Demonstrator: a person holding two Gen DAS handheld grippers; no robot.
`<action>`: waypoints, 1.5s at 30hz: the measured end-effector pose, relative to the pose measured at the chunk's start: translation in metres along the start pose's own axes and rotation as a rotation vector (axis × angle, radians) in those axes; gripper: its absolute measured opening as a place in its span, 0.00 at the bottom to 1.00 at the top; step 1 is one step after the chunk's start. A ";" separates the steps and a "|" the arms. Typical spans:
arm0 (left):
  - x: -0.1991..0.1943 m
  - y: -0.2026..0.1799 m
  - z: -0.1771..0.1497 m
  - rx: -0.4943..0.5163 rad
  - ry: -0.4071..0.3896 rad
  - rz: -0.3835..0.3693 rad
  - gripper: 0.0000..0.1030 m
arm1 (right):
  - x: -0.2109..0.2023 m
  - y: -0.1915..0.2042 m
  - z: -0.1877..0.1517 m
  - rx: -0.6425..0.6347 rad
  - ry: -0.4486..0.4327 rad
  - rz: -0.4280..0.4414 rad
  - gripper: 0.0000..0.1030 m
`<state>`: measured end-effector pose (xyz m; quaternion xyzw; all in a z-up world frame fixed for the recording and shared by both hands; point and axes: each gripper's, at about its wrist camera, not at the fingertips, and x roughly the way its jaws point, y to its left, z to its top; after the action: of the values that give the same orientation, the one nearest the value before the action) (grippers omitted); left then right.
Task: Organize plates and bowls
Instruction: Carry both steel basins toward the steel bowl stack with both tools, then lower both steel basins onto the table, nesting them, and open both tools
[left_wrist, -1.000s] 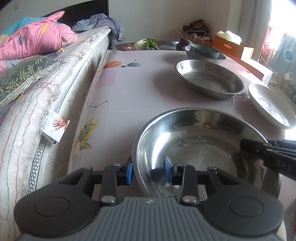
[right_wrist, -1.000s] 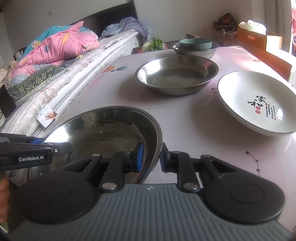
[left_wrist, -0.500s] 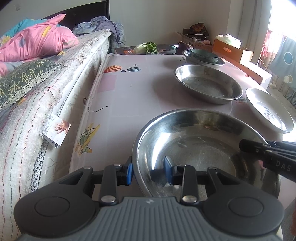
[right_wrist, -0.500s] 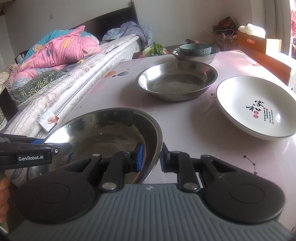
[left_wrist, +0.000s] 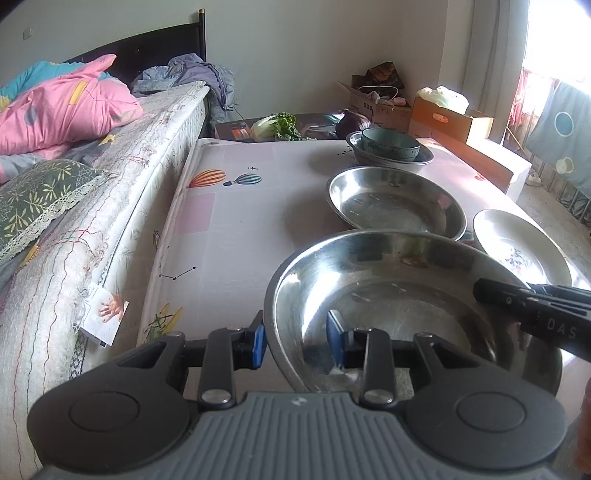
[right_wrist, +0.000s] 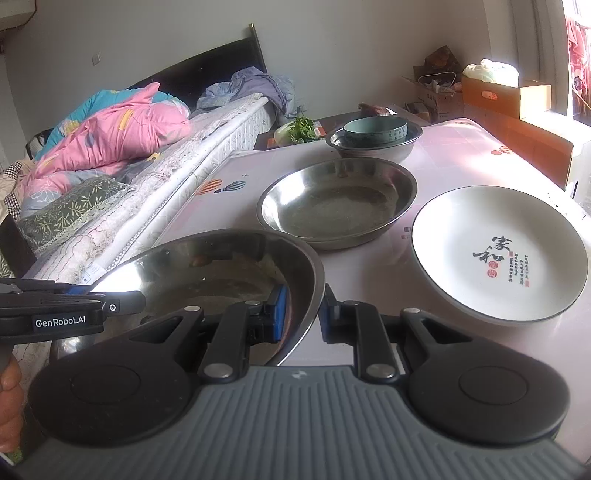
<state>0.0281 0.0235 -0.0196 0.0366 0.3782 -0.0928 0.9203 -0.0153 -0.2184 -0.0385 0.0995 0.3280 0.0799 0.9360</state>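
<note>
A large steel basin (left_wrist: 399, 295) is held above the near end of the table by both grippers. My left gripper (left_wrist: 295, 341) is shut on its left rim; my right gripper (right_wrist: 304, 315) is shut on its right rim (right_wrist: 314, 280). Beyond it a second steel basin (left_wrist: 395, 201) (right_wrist: 336, 201) rests on the table. A white plate with black characters (right_wrist: 498, 254) (left_wrist: 517, 247) lies to the right. At the far end a teal bowl (right_wrist: 375, 130) (left_wrist: 389, 144) sits inside a smaller steel basin (right_wrist: 373, 146).
The table has a pink printed cloth (left_wrist: 236, 206). A bed with a pink quilt (left_wrist: 62, 110) runs along its left side. Vegetables (left_wrist: 277, 125) and cardboard boxes (left_wrist: 447, 118) stand behind the table.
Both grippers have raised the held basin and carried it forward; the table now sits lower and the second basin's near rim is closer to it.
</note>
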 end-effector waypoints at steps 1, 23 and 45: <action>0.001 -0.002 0.005 0.001 -0.005 -0.003 0.34 | 0.000 -0.003 0.005 0.003 -0.006 -0.001 0.17; 0.100 -0.055 0.103 0.020 0.047 -0.114 0.34 | 0.067 -0.097 0.093 0.086 -0.003 -0.065 0.18; 0.147 -0.040 0.118 -0.032 0.109 -0.121 0.43 | 0.141 -0.116 0.111 0.092 0.071 -0.073 0.25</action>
<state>0.2039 -0.0532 -0.0383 0.0037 0.4307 -0.1402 0.8915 0.1726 -0.3150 -0.0656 0.1275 0.3677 0.0340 0.9205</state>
